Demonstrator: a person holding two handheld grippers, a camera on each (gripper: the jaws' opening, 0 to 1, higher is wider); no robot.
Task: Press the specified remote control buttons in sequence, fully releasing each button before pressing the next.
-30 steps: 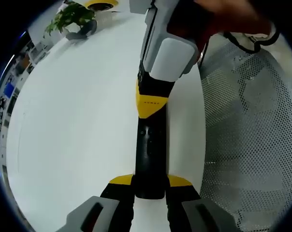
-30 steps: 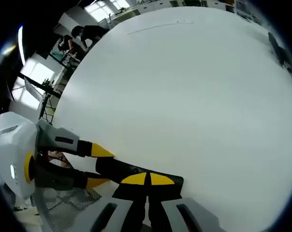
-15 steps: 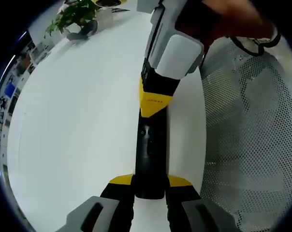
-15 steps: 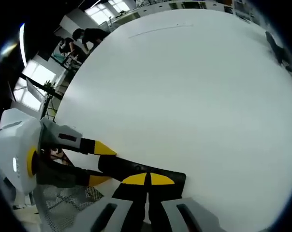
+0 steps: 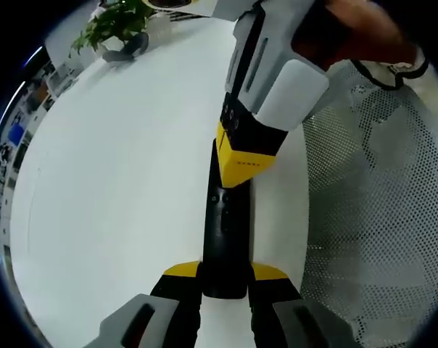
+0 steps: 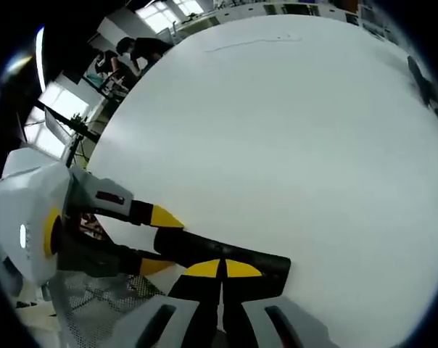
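White desk [image 5: 117, 181], near its edge: your left gripper [image 5: 225, 279] clamps the black remote [image 5: 225, 232].
Your right gripper [image 6: 220, 270], jaws closed together, tips on the remote's buttons; I judge a press underway, so lift fully clear before the next.

bare white table [image 5: 117, 181], potted plant [image 5: 112, 25] far

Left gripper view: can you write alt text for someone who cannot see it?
A black remote control lies clamped at its near end by the left hand-held gripper, while the right hand-held gripper rests its shut yellow tips on its far end. Beneath is a white table; a potted plant stands far off.
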